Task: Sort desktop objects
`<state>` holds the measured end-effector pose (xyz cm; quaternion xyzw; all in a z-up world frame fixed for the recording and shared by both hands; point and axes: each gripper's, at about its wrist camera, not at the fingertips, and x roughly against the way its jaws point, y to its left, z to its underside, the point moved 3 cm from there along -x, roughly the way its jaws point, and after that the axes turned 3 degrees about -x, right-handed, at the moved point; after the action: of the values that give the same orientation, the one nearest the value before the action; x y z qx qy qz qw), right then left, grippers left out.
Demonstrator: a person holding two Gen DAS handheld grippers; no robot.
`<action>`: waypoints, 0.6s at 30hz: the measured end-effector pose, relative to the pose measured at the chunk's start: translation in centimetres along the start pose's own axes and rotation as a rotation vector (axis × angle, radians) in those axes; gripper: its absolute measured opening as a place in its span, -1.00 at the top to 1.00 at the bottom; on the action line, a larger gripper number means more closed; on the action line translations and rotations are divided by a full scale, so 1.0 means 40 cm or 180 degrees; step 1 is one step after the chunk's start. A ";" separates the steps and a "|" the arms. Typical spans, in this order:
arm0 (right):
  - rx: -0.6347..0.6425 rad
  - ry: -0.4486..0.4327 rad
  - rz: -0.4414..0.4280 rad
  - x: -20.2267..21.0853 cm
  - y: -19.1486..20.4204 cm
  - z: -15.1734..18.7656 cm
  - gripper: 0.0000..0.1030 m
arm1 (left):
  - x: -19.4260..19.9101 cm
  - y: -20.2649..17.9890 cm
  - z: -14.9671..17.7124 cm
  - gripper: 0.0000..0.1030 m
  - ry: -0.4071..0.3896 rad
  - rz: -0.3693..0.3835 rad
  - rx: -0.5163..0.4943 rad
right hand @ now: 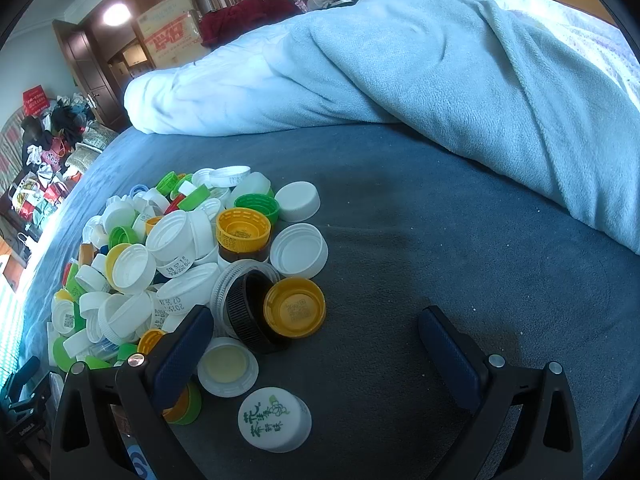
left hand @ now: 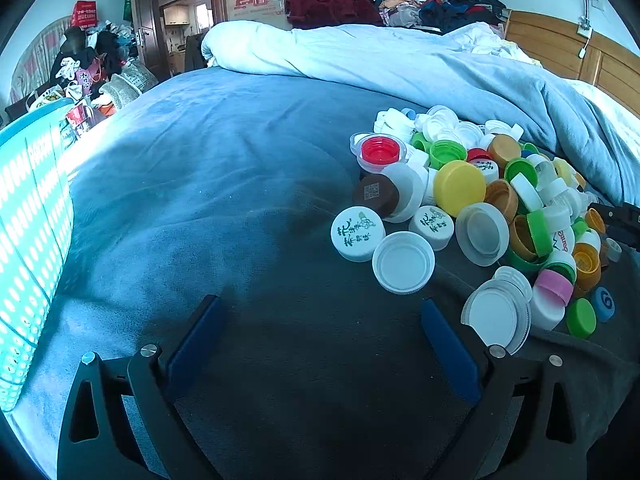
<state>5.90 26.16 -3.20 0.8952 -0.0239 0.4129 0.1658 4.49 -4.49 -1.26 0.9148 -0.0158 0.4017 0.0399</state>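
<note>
Bottle caps [left hand: 480,200]: a loose heap on the dark blue plush bed cover [left hand: 240,200], right of your left gripper [left hand: 320,344] and left of your right gripper [right hand: 316,354]. A rumpled light blue blanket [right hand: 440,72] lies behind the heap, apart from it.

Both sets of jaws stand wide apart with nothing clamped. The left gripper has only bare cover between its pads. The right gripper's left finger [right hand: 180,356] sits against the edge of the heap, and a printed white cap [right hand: 274,420] and an upturned white cap [right hand: 228,368] lie in or near its gap, not gripped.

Handling, as I judge it: thin moulded plastic, very light, stiff enough to hold shape. Smooth tops will be slippery; ribbed skirts give the pads something to bite. Take each cap across its diameter on the ribbed rim, not top to bottom. Squeeze lightly, since open-side-up ones may flex.

Shapes: short cylinders, mostly white, plus green, yellow, amber, a red one [left hand: 380,150], and a black ribbed ring [right hand: 248,312]. Several are nested or leaning, so pulling one may tip its neighbours. The soft pile lets caps sink and tilt. Start with the singles at the heap's edge.

A perforated teal basket [left hand: 28,240] stands at far left, a likely drop point.
</note>
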 end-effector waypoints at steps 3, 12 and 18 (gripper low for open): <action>-0.0001 0.0000 0.0000 0.000 0.000 0.000 -1.00 | 0.000 0.000 0.000 -0.88 0.0001 -0.0003 -0.0004; -0.0001 -0.0010 0.0028 0.008 -0.006 0.003 -1.00 | -0.002 0.001 0.001 -0.91 0.0003 0.0020 -0.0007; 0.0010 -0.0017 0.0073 0.003 -0.002 0.000 -1.00 | -0.002 -0.001 0.003 -0.93 0.0005 0.0027 -0.0028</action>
<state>6.00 26.24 -3.13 0.8963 -0.0341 0.4124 0.1596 4.54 -4.47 -1.39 0.9142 -0.0213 0.4026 0.0422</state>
